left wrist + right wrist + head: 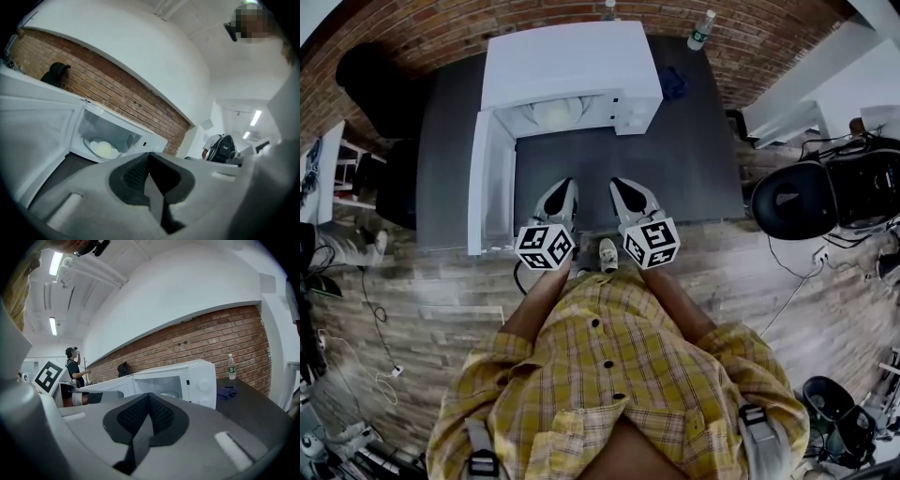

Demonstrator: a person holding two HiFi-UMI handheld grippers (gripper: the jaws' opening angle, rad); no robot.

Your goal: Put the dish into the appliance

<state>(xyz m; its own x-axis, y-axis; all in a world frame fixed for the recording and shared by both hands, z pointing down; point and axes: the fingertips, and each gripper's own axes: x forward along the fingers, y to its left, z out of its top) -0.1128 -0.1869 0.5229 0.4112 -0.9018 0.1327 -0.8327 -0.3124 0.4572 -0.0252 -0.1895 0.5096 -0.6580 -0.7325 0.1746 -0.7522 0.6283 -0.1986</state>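
Yellow plaid shirt point(609, 375) fills the foreground of the head view. Just beyond it, both grippers are held side by side over the near edge of a dark table point(694, 159).

- Left gripper point(565, 186): jaws closed together, nothing between them.
- Right gripper point(622, 185): jaws likewise pressed together, empty.
- White microwave point(572, 66): stands at the far side of the table against a brick wall point(412, 33). Its door point(487, 178) is swung wide open on the left.
- Pale dish point(555, 112): sits inside the microwave cavity, well apart from both grippers.
- Water bottle point(701, 30) and blue cloth point(673, 84): lie to the right of the microwave.
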